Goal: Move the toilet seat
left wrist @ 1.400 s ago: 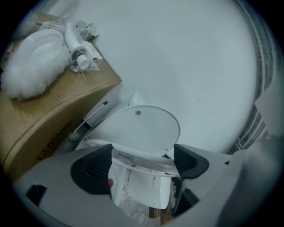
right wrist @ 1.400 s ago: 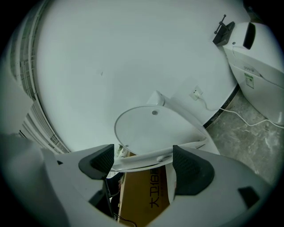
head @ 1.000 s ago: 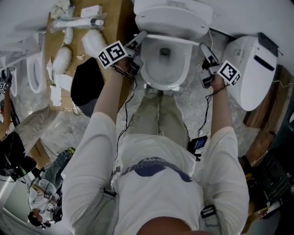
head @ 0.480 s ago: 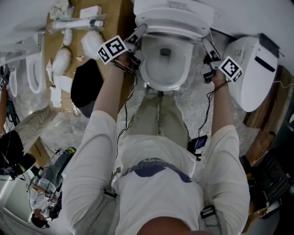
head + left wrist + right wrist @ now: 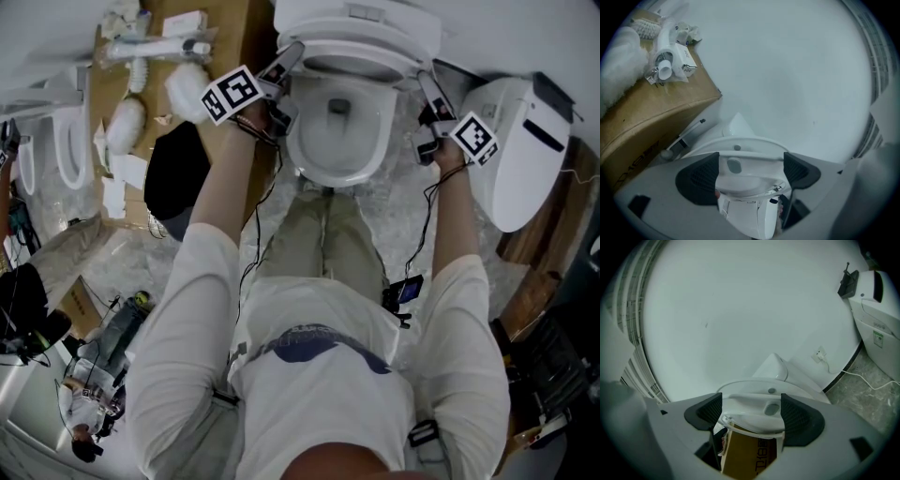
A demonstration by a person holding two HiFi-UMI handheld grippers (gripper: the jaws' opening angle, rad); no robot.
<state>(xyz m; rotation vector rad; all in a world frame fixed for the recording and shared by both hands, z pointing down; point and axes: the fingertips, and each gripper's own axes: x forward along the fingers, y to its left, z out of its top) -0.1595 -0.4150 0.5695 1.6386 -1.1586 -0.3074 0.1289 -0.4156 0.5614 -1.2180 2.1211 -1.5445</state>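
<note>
- White plastic, the toilet seat (image 5: 375,52) lies at 12 o'clock in the head view, tilted up off the toilet bowl (image 5: 337,131) and hinged back toward the cistern; the bowl's opening shows uncovered beneath its front edge
- The left gripper (image 5: 289,58) has the seat's rim at the seat's 9 o'clock side; in the left gripper view the seat (image 5: 745,168) fills the gap between the dark pads (image 5: 701,178), one pad at each face of the rim, so the jaws are clenched on it
- The right gripper (image 5: 425,84) meets the seat at its 3 o'clock side; in the right gripper view the seat (image 5: 750,411) spans the space between the pads (image 5: 799,417), gripped the same way; brown printed cardboard (image 5: 750,451) shows below it at 6 o'clock
- Both arms reach straight forward, nearly parallel, one on either side of the bowl; the left marker cube (image 5: 231,97) sits at the bowl's 10 o'clock, the right marker cube (image 5: 474,137) at its 3 o'clock; cables run down from both wrists
- The person stands square to the bowl, legs at its 6 o'clock
- A cardboard box (image 5: 239,37) with white fittings on top stands at the bowl's 10 o'clock; a second toilet (image 5: 516,141) lies at 3 o'clock, just beside the right gripper
</note>
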